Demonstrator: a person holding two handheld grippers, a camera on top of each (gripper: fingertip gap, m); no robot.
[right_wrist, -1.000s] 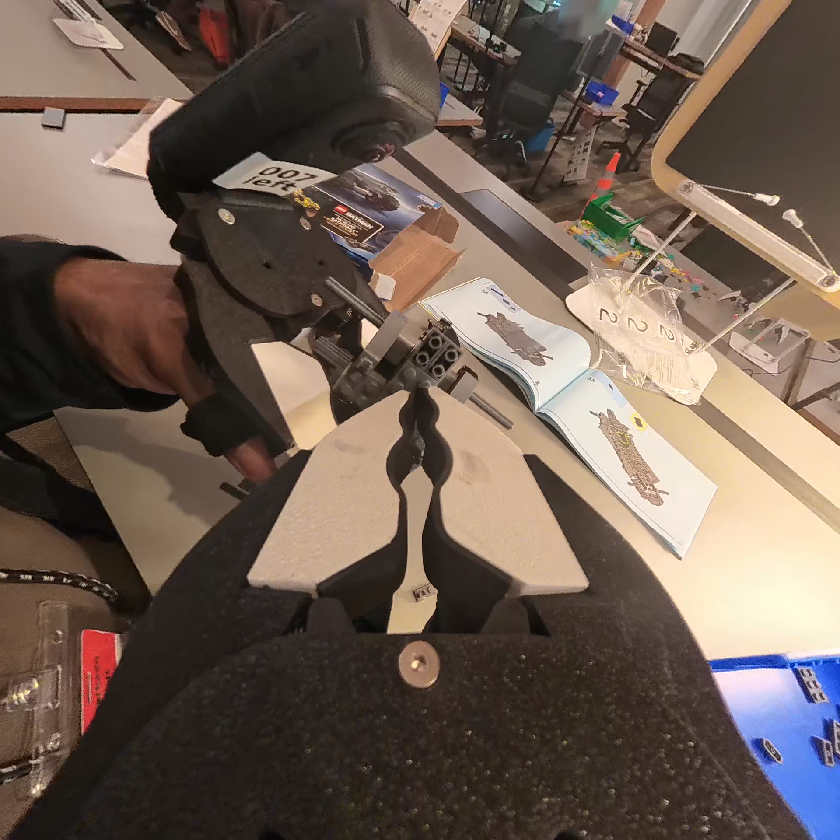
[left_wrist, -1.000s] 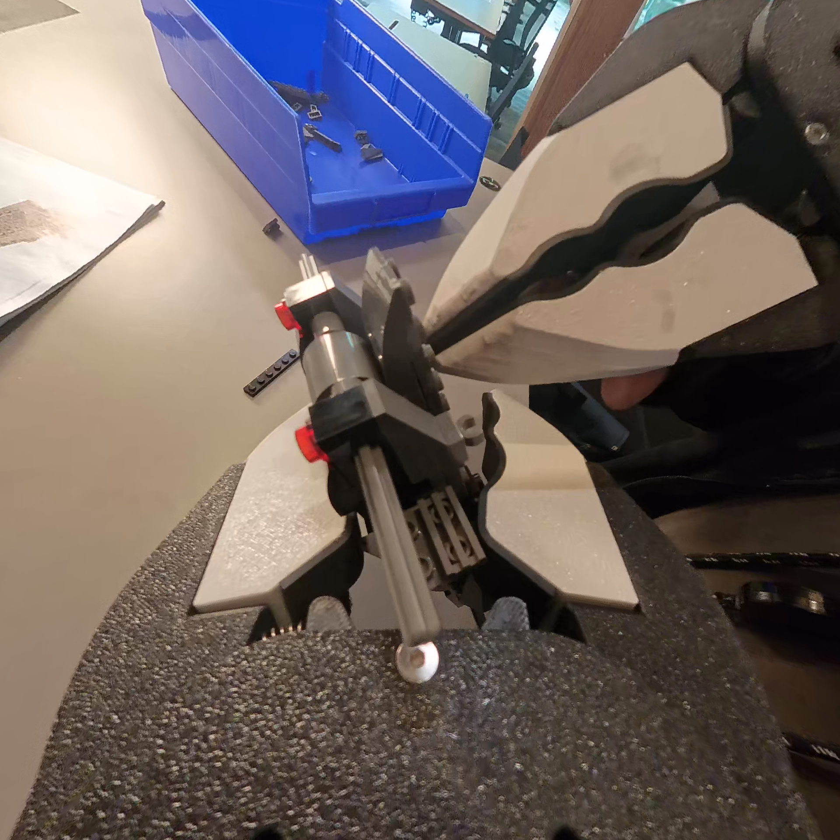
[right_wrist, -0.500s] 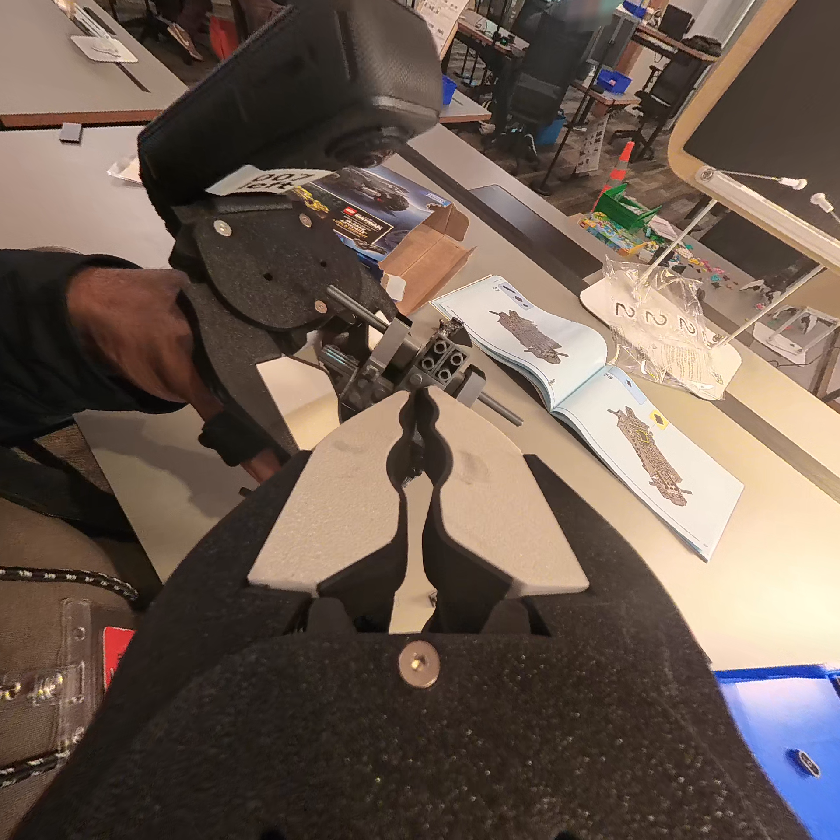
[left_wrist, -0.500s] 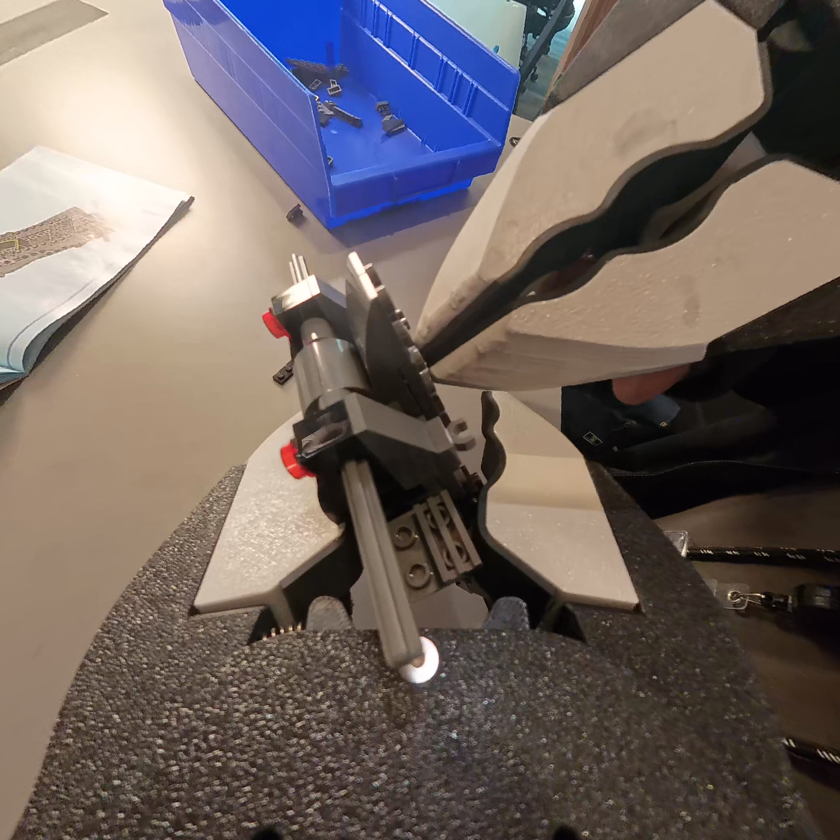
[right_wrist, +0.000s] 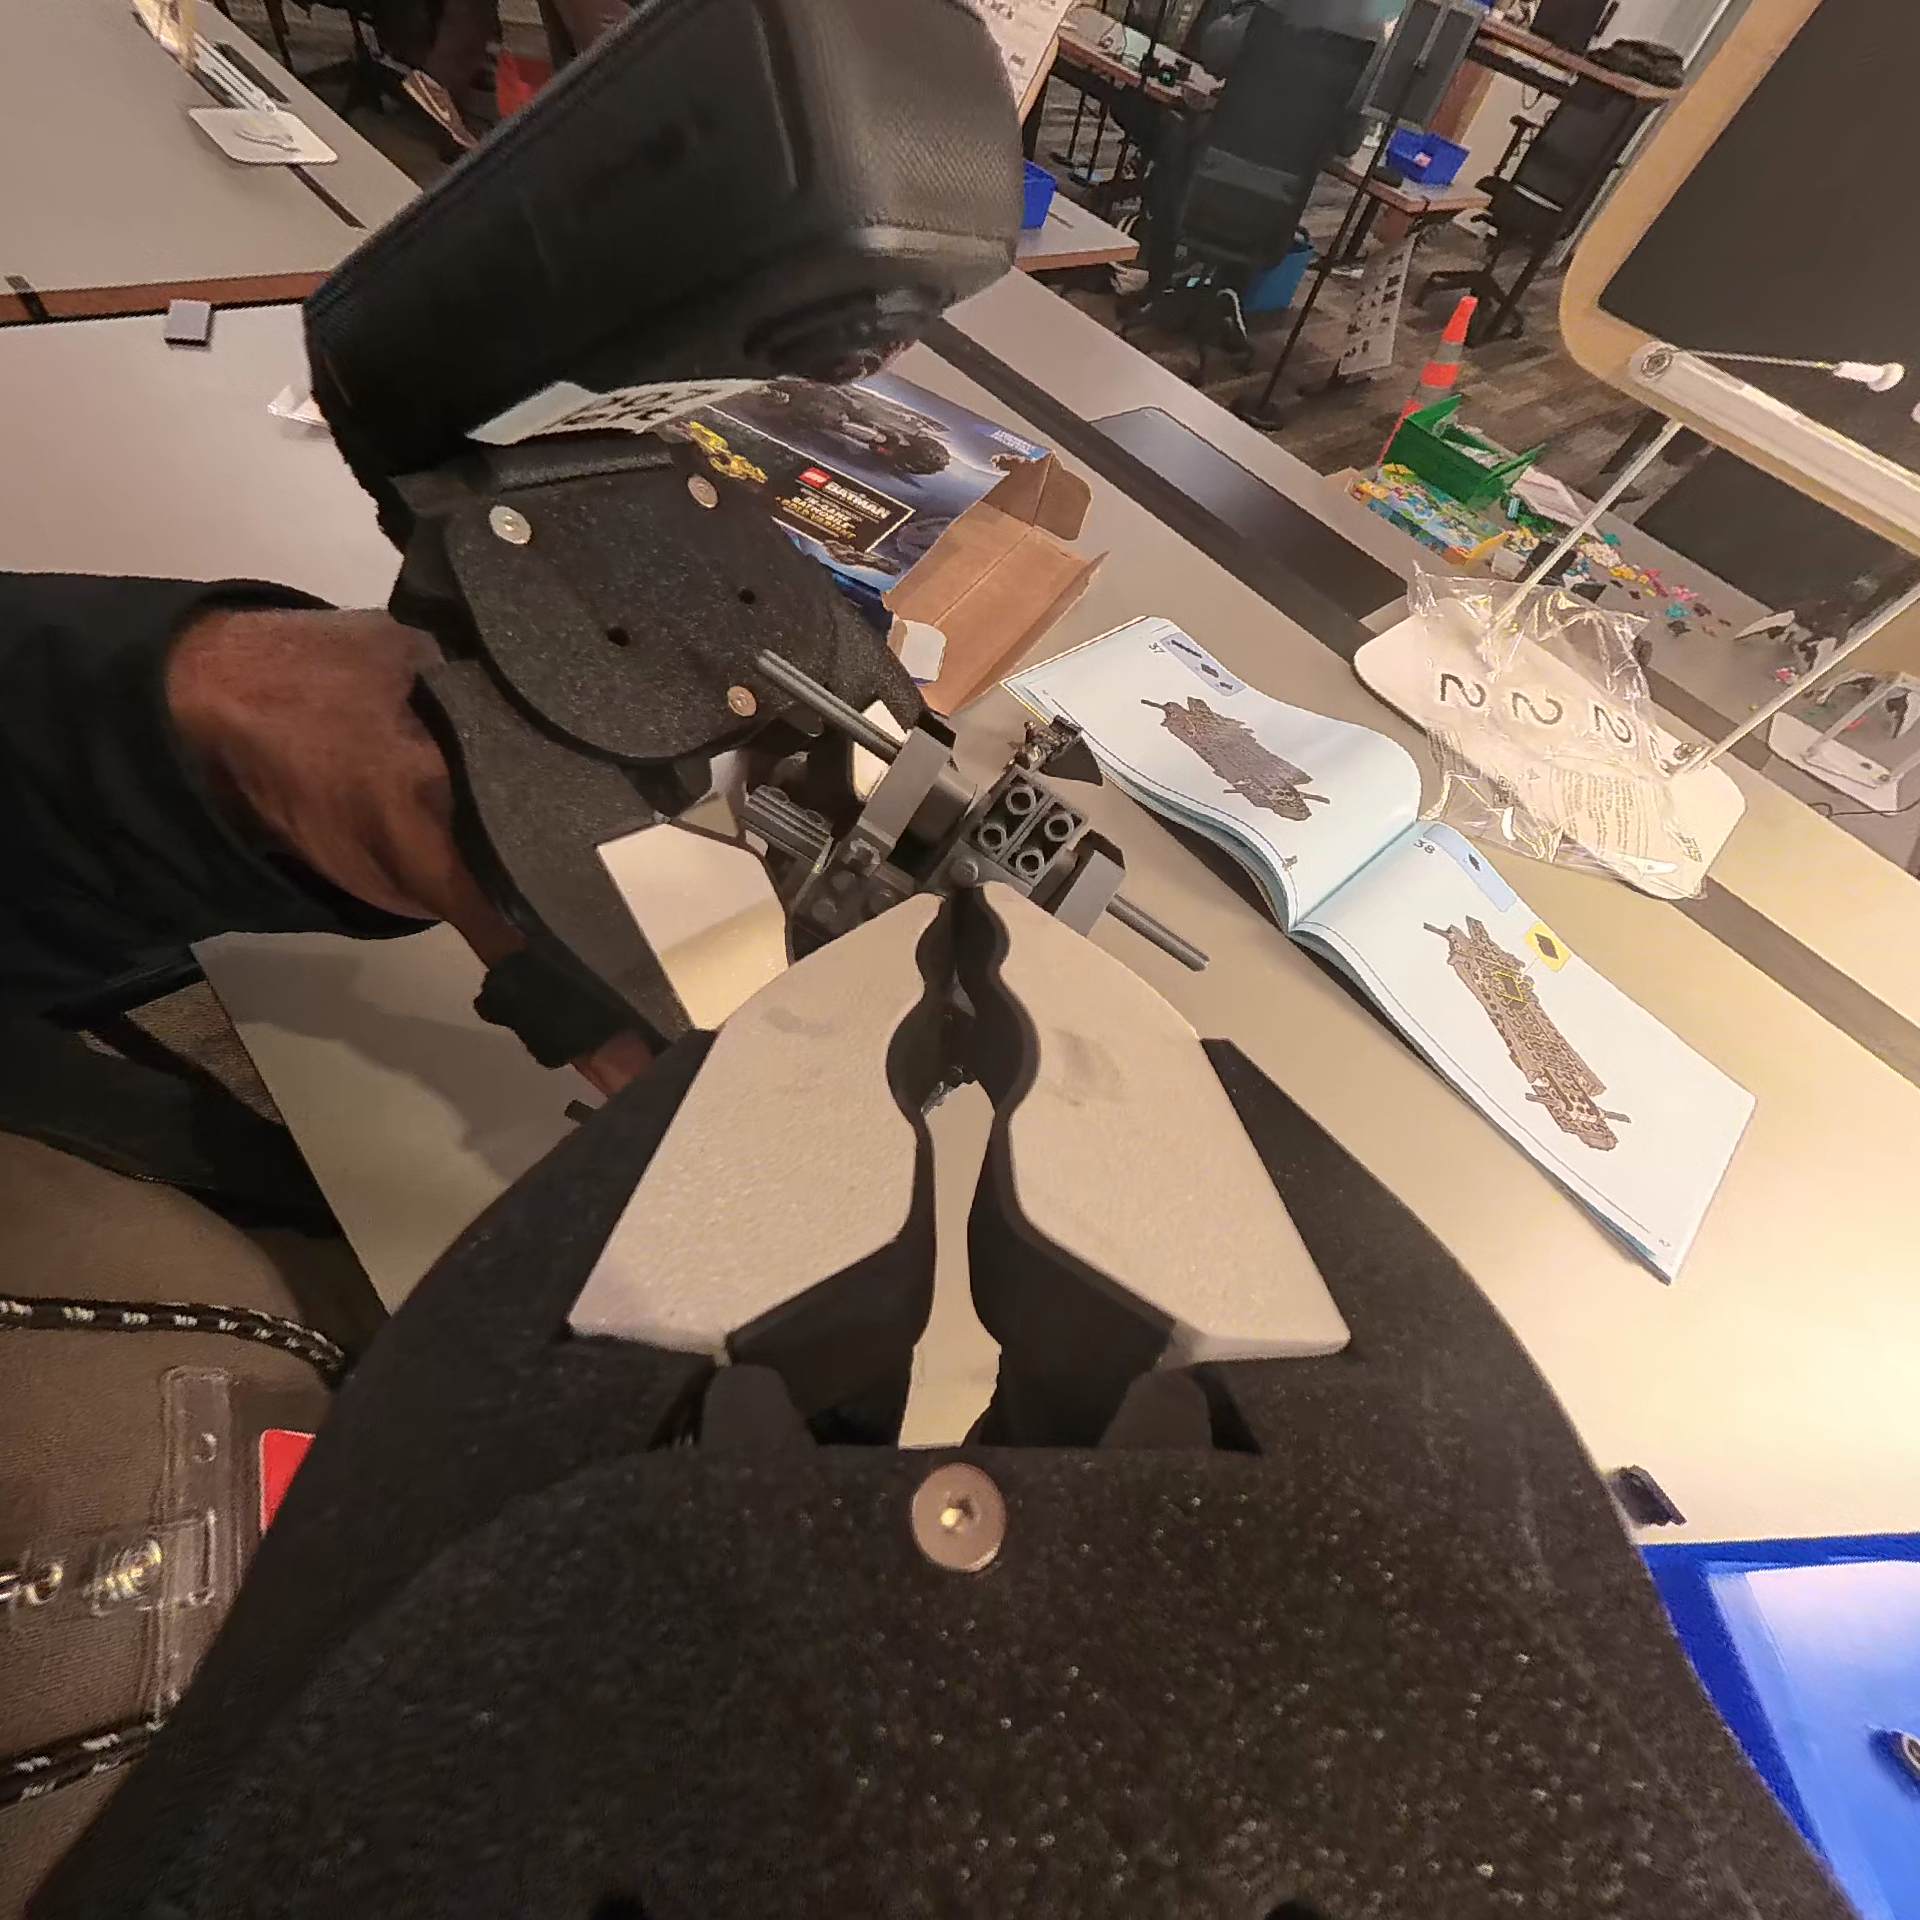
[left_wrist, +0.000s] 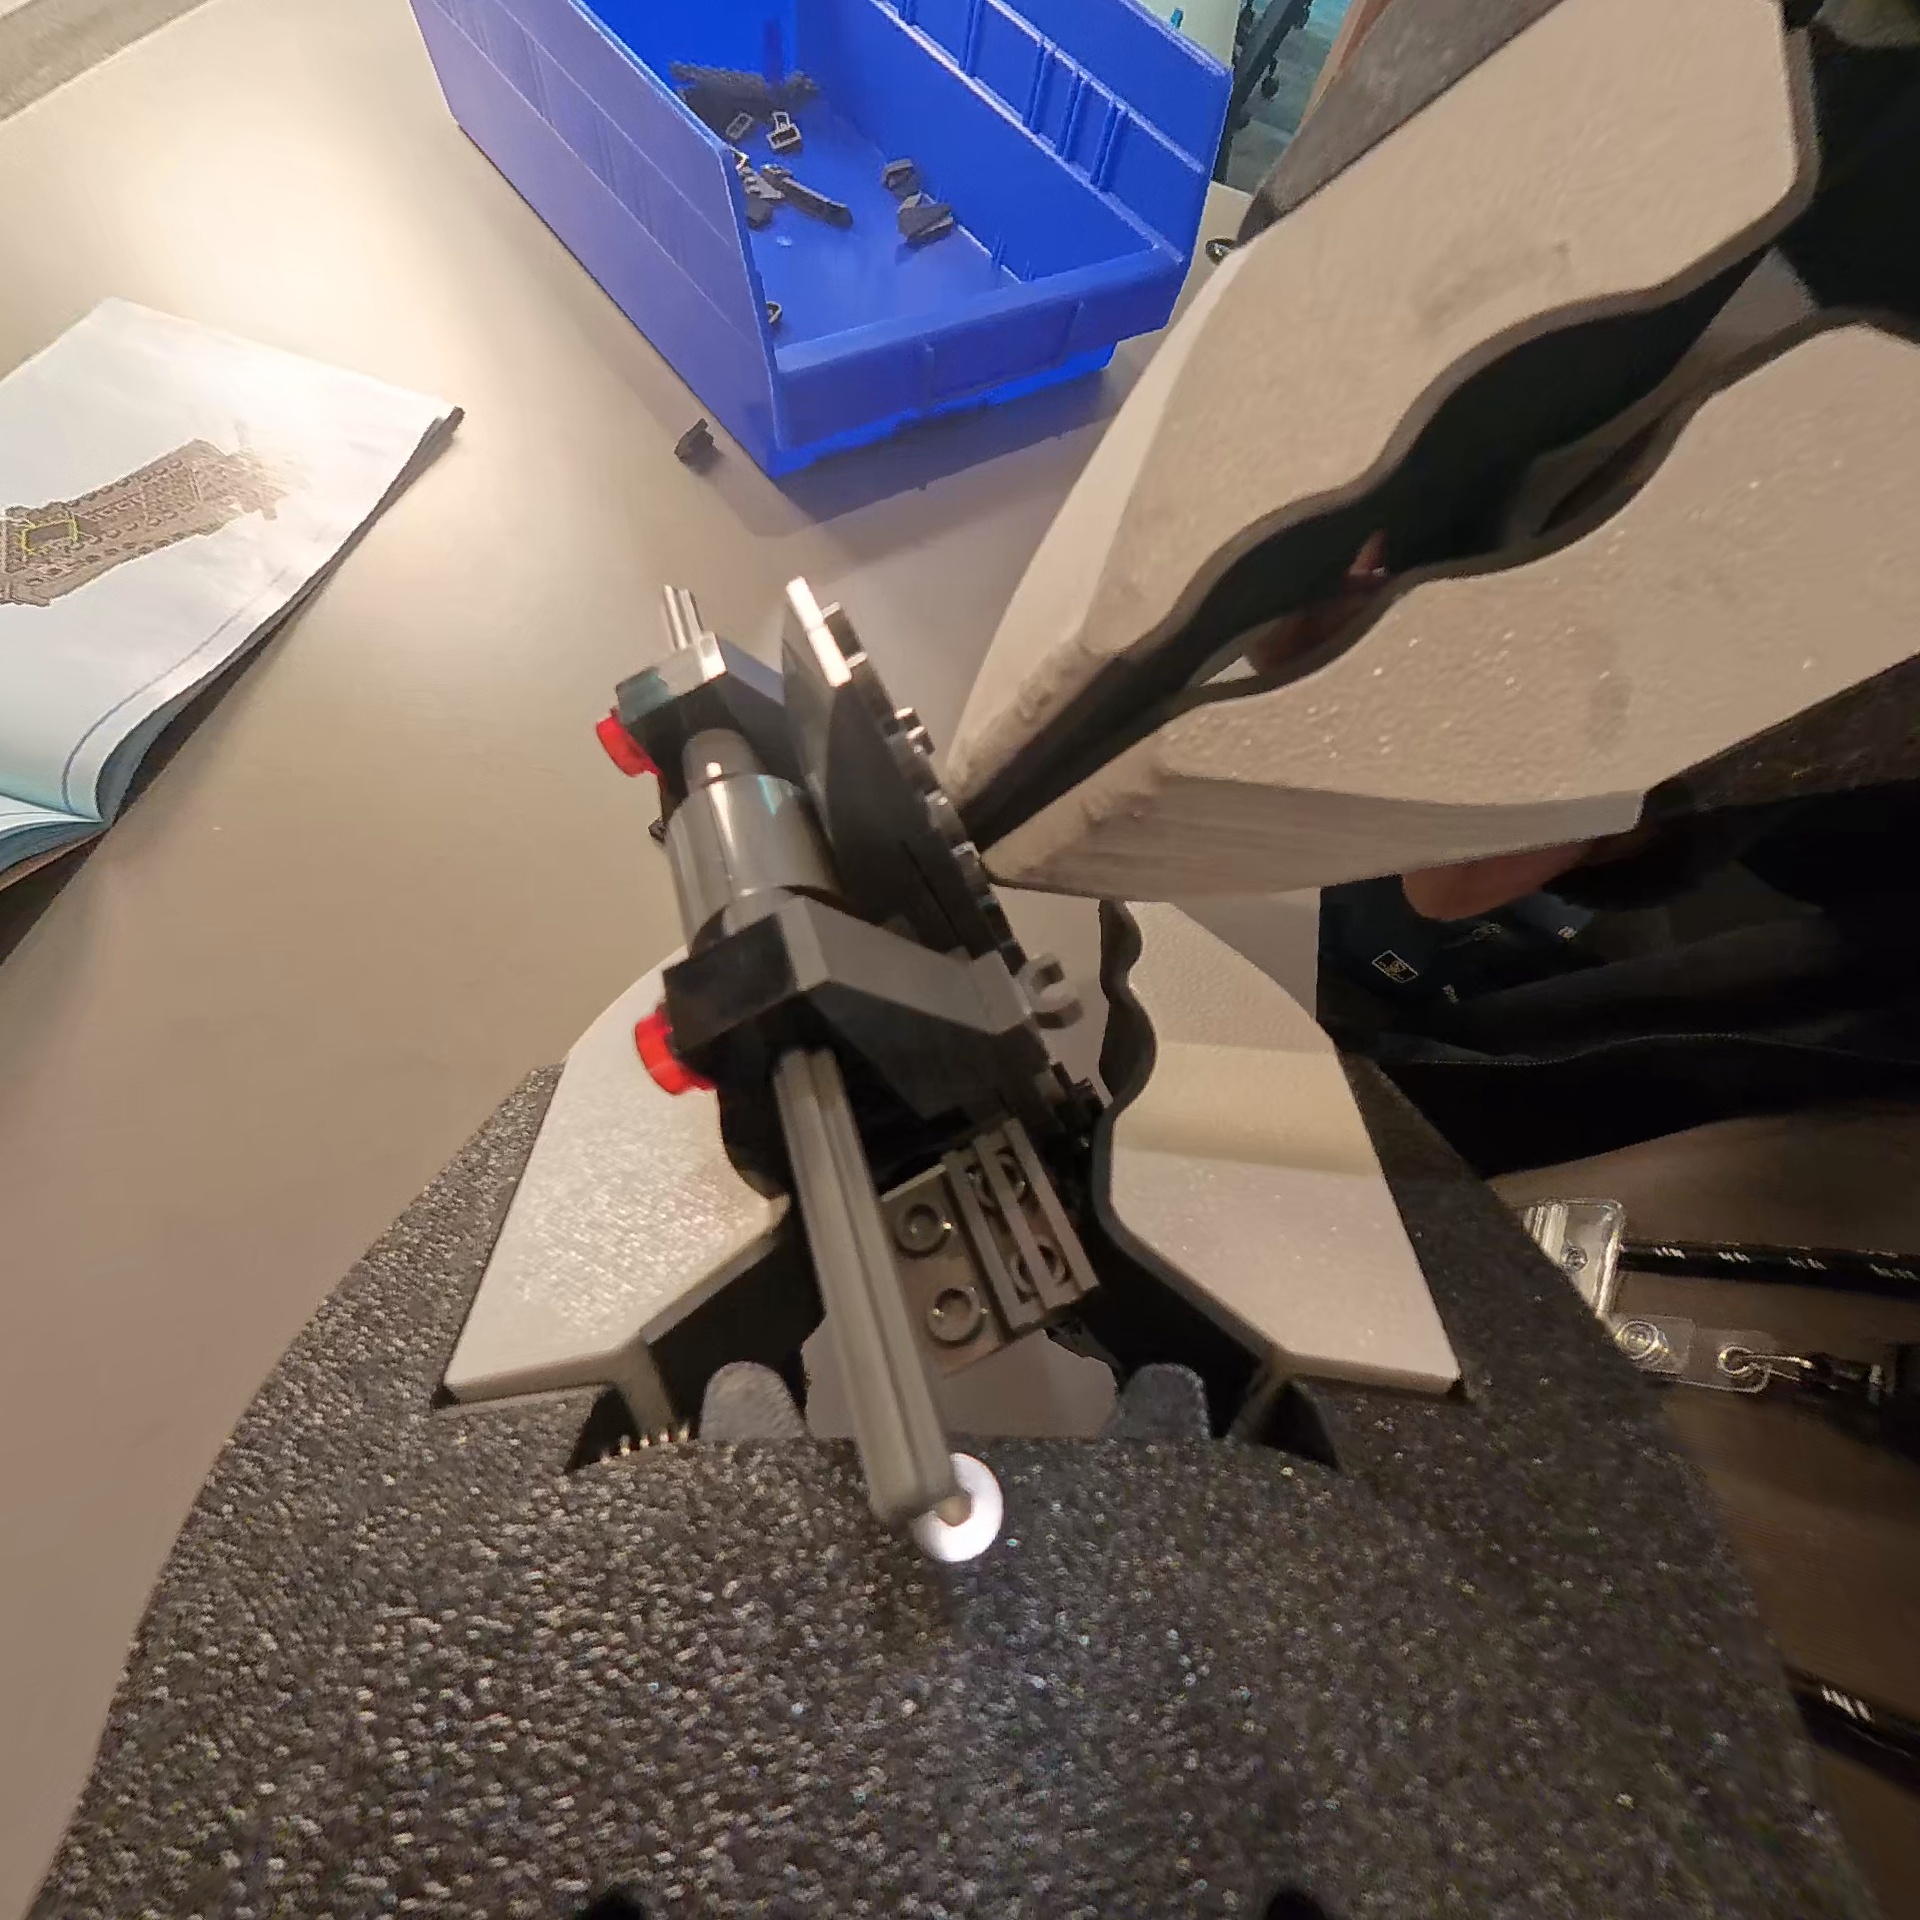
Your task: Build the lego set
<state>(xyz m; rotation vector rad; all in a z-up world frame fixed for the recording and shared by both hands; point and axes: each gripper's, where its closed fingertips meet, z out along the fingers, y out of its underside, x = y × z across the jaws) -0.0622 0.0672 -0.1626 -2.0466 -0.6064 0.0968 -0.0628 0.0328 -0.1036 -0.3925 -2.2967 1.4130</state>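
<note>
Gripping a dark grey brick assembly between its two widely parted fingers, the left gripper is holding it above the table, both pads pressing its sides. A grey axle is running through the assembly toward the camera, and two red studs are projecting from its left side. The right gripper is fully closed, its tips touching the assembly's studded edge; whether anything is pinched between them cannot be told. A blue bin is sitting behind the assembly, and an open booklet is lying left of it.
</note>
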